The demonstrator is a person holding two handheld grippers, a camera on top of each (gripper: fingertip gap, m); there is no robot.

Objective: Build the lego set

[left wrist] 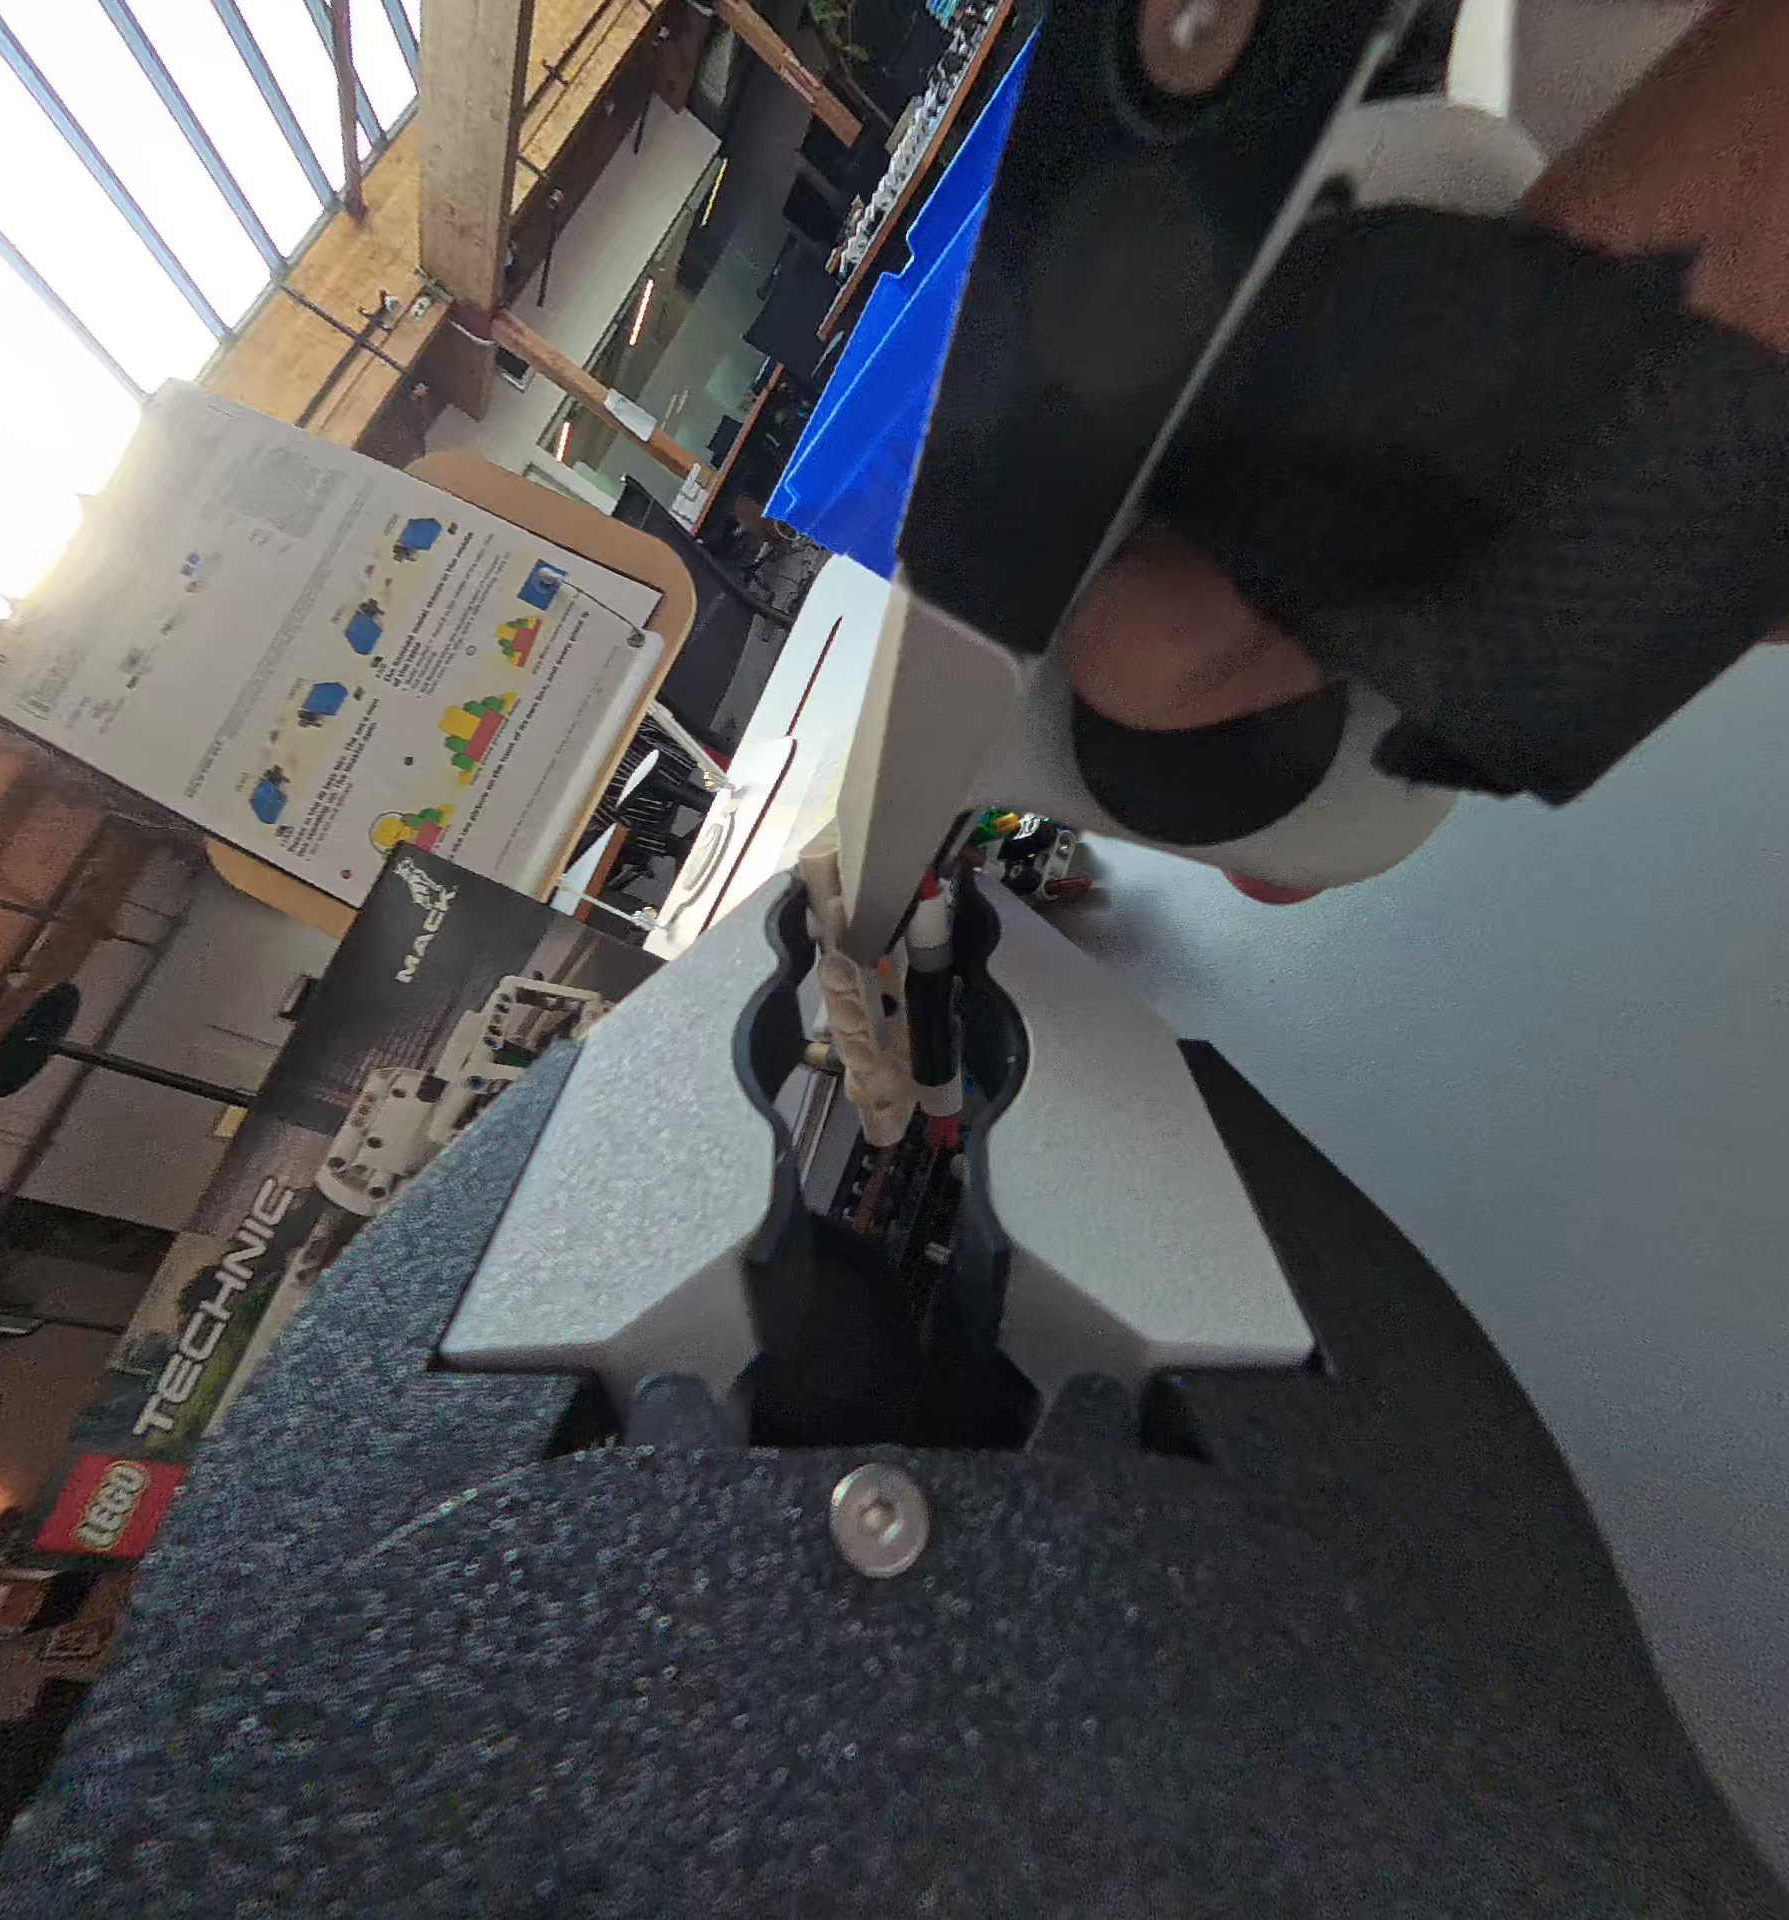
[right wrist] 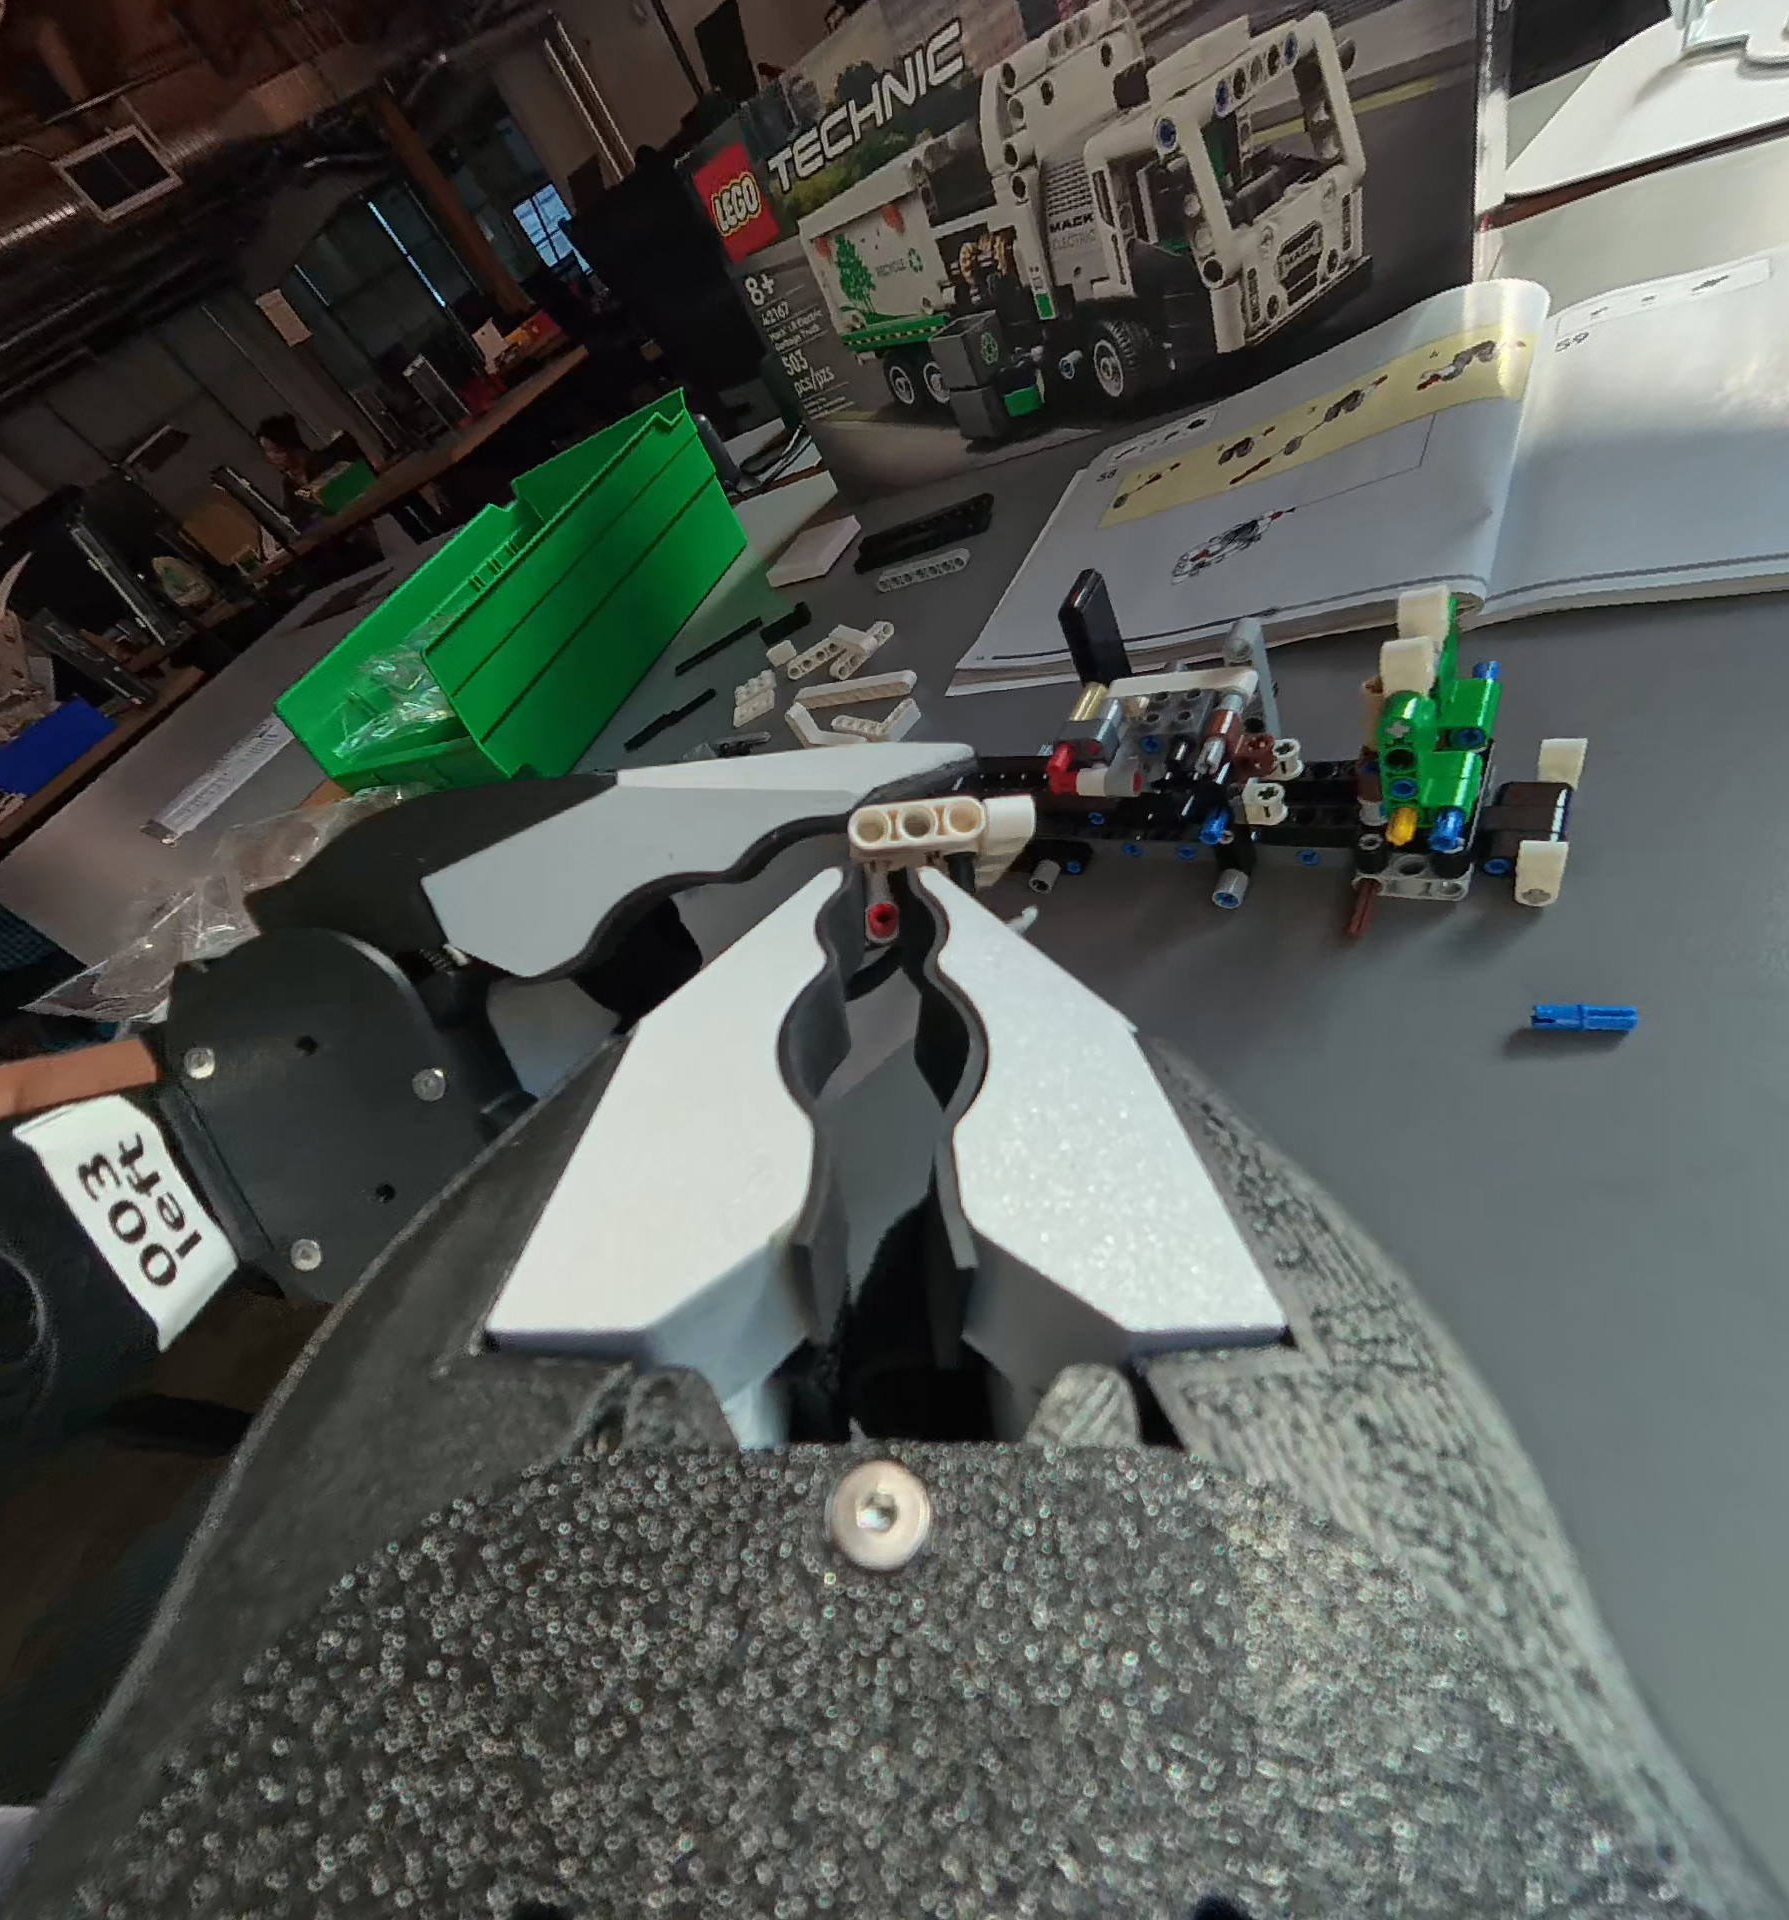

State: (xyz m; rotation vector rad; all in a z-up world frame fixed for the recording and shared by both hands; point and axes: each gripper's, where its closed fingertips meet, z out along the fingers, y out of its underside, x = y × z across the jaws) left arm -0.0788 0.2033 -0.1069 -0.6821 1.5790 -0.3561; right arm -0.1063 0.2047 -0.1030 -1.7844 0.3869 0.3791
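The right claw (right wrist: pixel 885 883) was nearly shut, its tips pinching a small grey-and-red pin piece (right wrist: pixel 877 906) under a cream three-hole beam (right wrist: pixel 919 824). The left claw (right wrist: pixel 957 774) gripped the black end of the long brick chassis (right wrist: pixel 1233 800) on the grey surface (right wrist: pixel 1492 1195), beside the green bin (right wrist: pixel 557 613).
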